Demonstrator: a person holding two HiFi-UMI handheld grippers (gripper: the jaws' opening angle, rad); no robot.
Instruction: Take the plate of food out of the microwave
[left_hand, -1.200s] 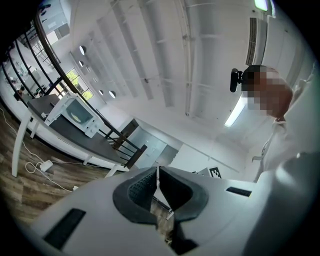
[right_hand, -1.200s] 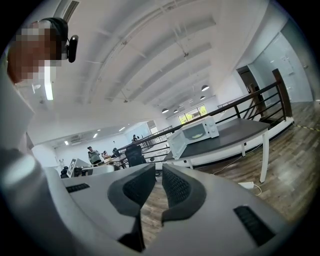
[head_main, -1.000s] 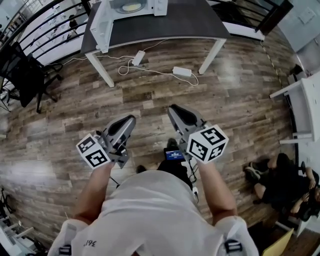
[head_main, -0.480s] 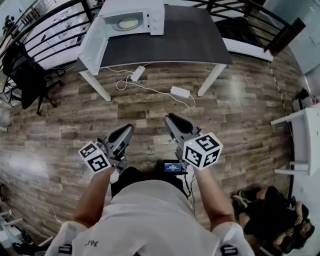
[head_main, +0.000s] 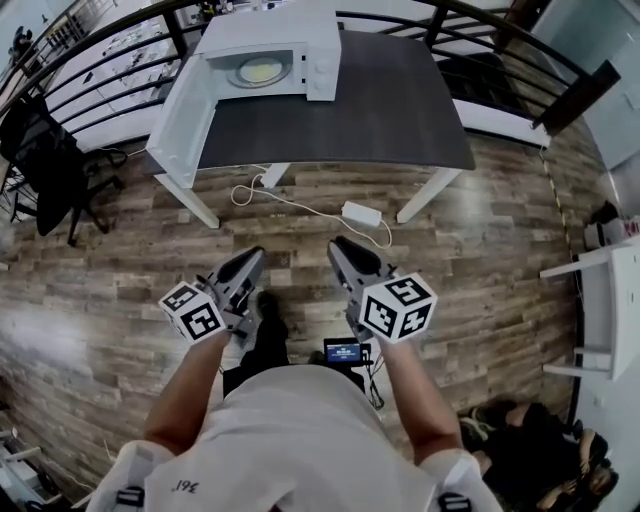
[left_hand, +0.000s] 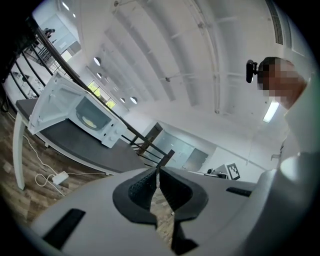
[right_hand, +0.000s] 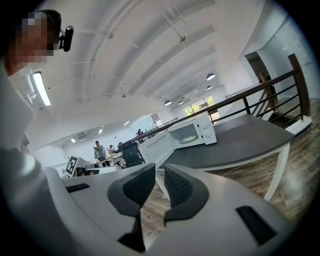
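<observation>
Two grippers hover over the wood floor (head_main: 480, 230), both empty: the left gripper (head_main: 250, 256) has its jaws pressed together, and the right gripper (head_main: 341, 246) has its jaws parted just a crack. Up ahead, one table (head_main: 390, 110) carries one microwave (head_main: 300, 30), door (head_main: 180, 112) swung wide left. One plate of food (head_main: 258, 71) sits inside, well apart from both grippers.

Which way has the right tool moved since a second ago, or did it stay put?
Yes. The right tool has moved forward, toward the table: the white power brick on the floor now lies much nearer its tips.
</observation>
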